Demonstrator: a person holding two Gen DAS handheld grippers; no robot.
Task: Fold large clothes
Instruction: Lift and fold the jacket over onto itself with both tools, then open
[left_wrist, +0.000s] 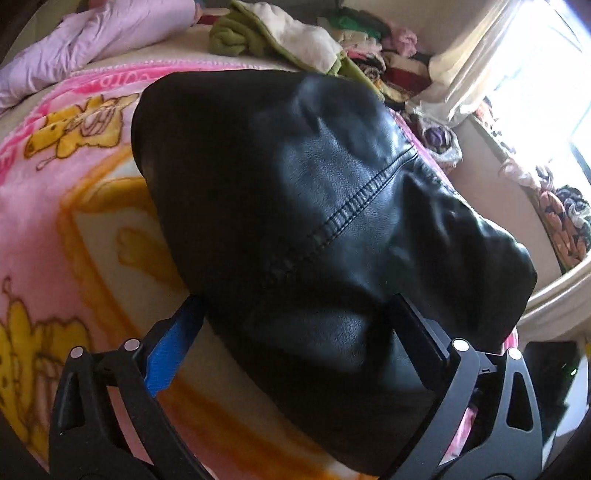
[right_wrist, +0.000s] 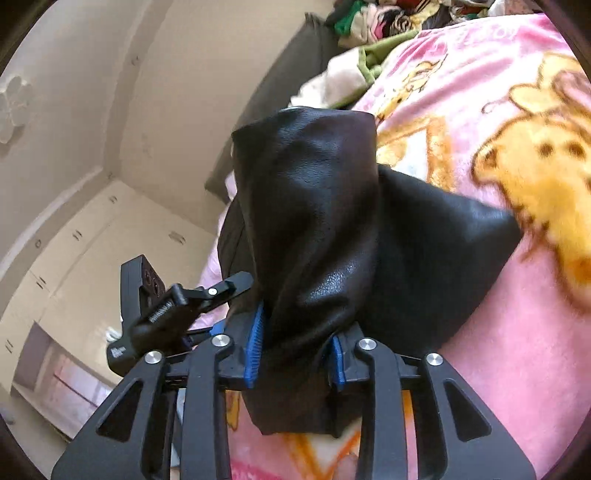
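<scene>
Between the blue pads of the right gripper (right_wrist: 295, 343) sits a bunched fold of the black leather garment (right_wrist: 317, 206); the pads press on it from both sides, so this gripper is clamped on the garment. From the grip the leather rises ahead of the fingers as a tall, creased column, and a second flap spreads to the right of it onto the pink cartoon blanket (right_wrist: 517, 332). Left of the right gripper, close beside it, part of the left gripper shows as a black frame, tilted.

Left gripper (left_wrist: 295, 321): jaws spread wide. The garment (left_wrist: 295, 192) lies between and ahead of the fingers, a stitched seam running diagonally across it. The blue pad on the left finger (left_wrist: 173, 354) stands clear of the leather; the right finger is at the leather's edge, contact there unclear. No grip by this gripper.

Under the garment and to the left of the gripper, the pink blanket (left_wrist: 55, 221) covers the bed. Farther ahead: a lilac garment (left_wrist: 92, 40) at far left, a green and white cloth (left_wrist: 280, 37), then a heap of mixed clothes (left_wrist: 384, 55). A bright window with a pale curtain (left_wrist: 480, 48) is at far right.
</scene>
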